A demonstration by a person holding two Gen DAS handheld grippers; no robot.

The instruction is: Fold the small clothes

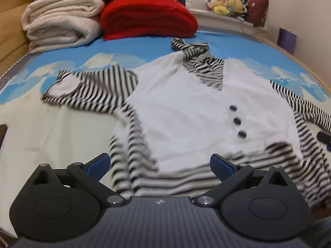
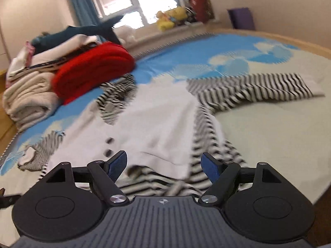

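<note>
Both claws hover over the bed now, and the small top (image 1: 186, 103) lies spread face-up across the middle of both views, white front, three dark buttons (image 1: 238, 121), striped collar toward the upper part of the frame. It looks laid flat so the sleeves can be folded in: one striped sleeve (image 1: 93, 86) juts out at centre left of the left view, the other sleeve (image 2: 258, 86) stretches toward the right edge of the right view. The left claw (image 1: 160, 165) stands wide, nothing between its blue pads, poised above the striped hem. The right claw (image 2: 164, 165) is wide too, empty, low over that hem. The bed (image 1: 51, 128) wears a blue-and-cream cover; a red blanket (image 1: 149, 16) and cream blankets (image 1: 60, 20) are stacked upper left, soft toys (image 1: 227, 5) line the windowsill.
</note>
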